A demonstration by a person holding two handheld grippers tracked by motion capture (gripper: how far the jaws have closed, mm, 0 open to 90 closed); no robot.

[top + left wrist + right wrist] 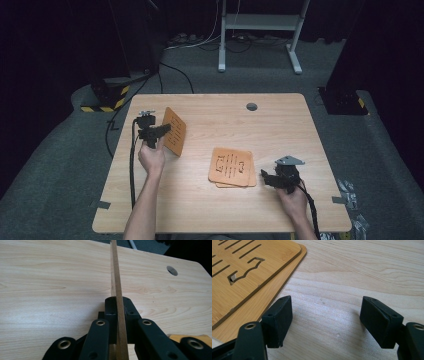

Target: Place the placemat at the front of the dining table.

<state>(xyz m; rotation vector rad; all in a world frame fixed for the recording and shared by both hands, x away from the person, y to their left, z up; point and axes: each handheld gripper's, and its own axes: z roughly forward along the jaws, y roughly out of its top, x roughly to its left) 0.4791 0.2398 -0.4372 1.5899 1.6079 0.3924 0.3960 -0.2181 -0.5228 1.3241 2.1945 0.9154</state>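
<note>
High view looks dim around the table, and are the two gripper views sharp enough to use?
High view: table evenly lit, surroundings near black, no glare. Left gripper view: the clamped wooden board is sharp at the jaws and softens toward its far end. Right gripper view: crisp grain, soft shadows beside the open jaws, stacked boards clear.

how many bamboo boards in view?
3. One board is held upright on edge by the left gripper, at the table's left. Two lie stacked mid-table: the top board on a lower board, near the open right gripper. More could hide underneath.
</note>
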